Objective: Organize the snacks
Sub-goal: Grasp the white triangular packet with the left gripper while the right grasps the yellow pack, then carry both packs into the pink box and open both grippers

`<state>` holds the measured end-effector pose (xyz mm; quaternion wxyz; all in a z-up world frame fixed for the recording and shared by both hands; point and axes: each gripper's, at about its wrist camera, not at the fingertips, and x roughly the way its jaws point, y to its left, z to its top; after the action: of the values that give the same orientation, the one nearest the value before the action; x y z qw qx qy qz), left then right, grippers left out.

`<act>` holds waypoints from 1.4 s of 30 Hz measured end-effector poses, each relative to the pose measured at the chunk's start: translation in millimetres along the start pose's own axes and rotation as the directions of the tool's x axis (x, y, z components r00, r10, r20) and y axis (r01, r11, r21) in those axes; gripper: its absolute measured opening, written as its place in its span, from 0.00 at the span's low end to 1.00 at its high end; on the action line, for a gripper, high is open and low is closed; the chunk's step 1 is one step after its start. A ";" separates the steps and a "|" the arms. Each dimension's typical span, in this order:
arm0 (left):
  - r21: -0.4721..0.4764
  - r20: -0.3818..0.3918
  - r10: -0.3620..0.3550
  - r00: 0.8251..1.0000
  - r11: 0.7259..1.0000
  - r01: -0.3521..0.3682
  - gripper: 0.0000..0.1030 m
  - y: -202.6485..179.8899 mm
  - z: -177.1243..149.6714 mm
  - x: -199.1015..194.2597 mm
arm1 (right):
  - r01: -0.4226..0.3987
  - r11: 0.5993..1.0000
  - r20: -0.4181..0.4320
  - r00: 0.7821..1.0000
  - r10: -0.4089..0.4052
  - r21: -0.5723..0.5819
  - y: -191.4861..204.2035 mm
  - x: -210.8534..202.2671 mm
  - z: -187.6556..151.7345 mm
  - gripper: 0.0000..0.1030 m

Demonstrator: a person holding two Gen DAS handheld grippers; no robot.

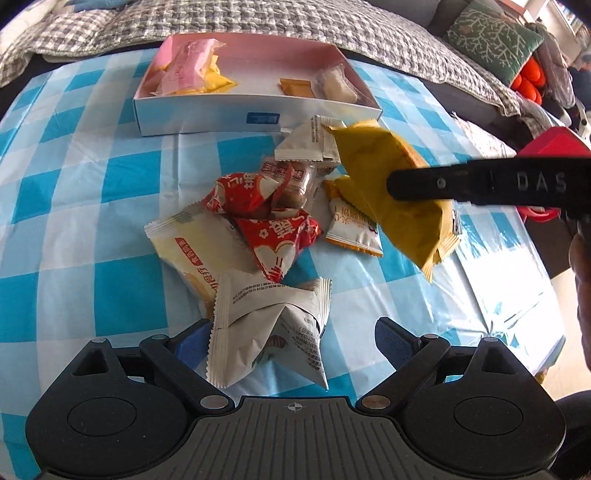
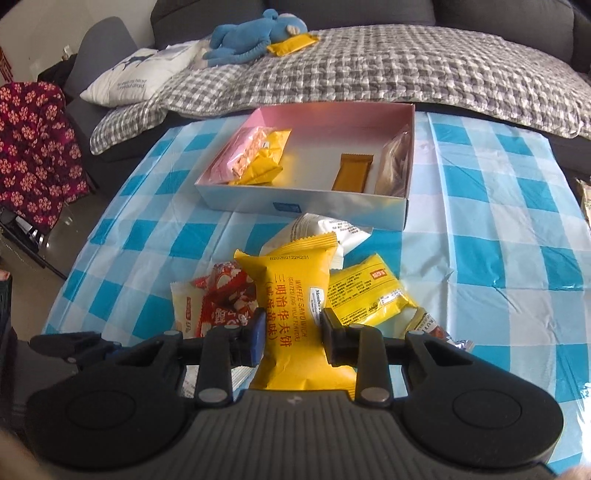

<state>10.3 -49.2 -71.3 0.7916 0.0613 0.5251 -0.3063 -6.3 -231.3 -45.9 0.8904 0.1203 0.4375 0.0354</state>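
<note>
My right gripper [image 2: 290,328] is shut on a yellow waffle sandwich packet [image 2: 295,295] and holds it above the snack pile; the same packet [image 1: 391,184] and the gripper's black finger [image 1: 461,182] show in the left wrist view. My left gripper [image 1: 291,338] is open, its blue pads either side of a grey-white packet [image 1: 269,328] lying on the cloth. The pile holds red wrappers [image 1: 269,225], a pale yellow packet [image 1: 184,243] and a white packet [image 1: 306,142]. The open box [image 1: 207,114] with a pink inside [image 2: 332,110] holds several snacks.
The table wears a blue and white checked cloth [image 1: 92,192]. Behind it is a sofa with a grey checked blanket [image 2: 369,66], a blue plush toy [image 2: 251,33], a yellow packet [image 2: 291,44] and a green cushion [image 1: 491,37].
</note>
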 end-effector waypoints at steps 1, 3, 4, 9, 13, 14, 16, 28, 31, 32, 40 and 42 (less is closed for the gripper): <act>0.017 0.005 0.015 1.000 1.000 -0.015 0.92 -3.1 -1.3 1.6 | 0.000 1.000 0.009 1.000 -0.001 0.011 -1.9 -0.2 1.0 0.27; 0.037 -0.004 0.047 0.999 0.998 -0.047 0.92 -5.9 -3.0 7.5 | 0.005 1.000 0.025 1.000 -0.006 0.028 -4.4 -0.7 2.3 0.27; 0.036 -0.017 0.062 0.998 0.997 -0.061 0.92 -5.6 -3.5 11.9 | 0.011 0.999 0.032 0.999 -0.012 0.030 -4.5 -0.8 2.6 0.27; 0.072 -0.010 0.115 0.993 0.991 -0.114 0.82 -7.2 -7.1 17.8 | 0.016 0.999 0.052 0.998 -0.019 0.048 -5.9 -1.9 4.2 0.27; 0.041 0.012 0.122 0.993 0.992 -0.122 0.61 -1.6 -3.9 11.4 | 0.015 0.998 0.067 0.998 -0.019 0.054 -6.4 -4.7 4.1 0.27; 0.035 0.017 0.127 0.992 0.991 -0.127 0.58 0.2 -3.8 10.0 | 0.016 0.998 0.071 0.997 -0.020 0.058 -7.0 -5.4 4.2 0.27; 0.035 0.020 0.133 0.991 0.990 -0.134 0.50 2.5 -2.8 9.2 | 0.020 0.998 0.077 0.997 -0.024 0.061 -7.3 -6.0 4.8 0.27; 0.012 0.077 0.086 0.993 0.996 -0.087 0.45 7.6 5.0 -8.9 | 0.030 0.991 0.099 0.994 -0.043 0.132 -19.2 -8.0 6.8 0.27; 0.013 0.091 0.073 0.993 0.997 -0.074 0.45 8.7 7.0 -15.7 | 0.021 0.991 0.103 0.994 -0.035 0.136 -19.3 -7.5 7.0 0.27; 0.020 0.094 0.062 0.994 0.998 -0.064 0.45 9.0 7.8 -18.5 | 0.020 0.990 0.102 0.994 -0.034 0.137 -19.6 -7.1 6.9 0.27; -0.010 0.232 -0.022 0.972 1.000 0.025 0.45 27.1 26.4 -58.4 | 0.016 0.980 0.135 0.990 -0.043 0.197 -30.1 -11.5 8.8 0.27; -0.033 0.254 -0.012 0.967 0.999 0.021 0.45 34.9 36.5 -63.0 | 0.020 0.979 0.143 0.989 -0.049 0.201 -30.5 -11.2 10.8 0.27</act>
<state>42.0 -9.9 -8.3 0.8507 0.0032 0.4254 -0.3088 -6.0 -264.7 -38.4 0.9042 0.2033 0.3741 -0.0327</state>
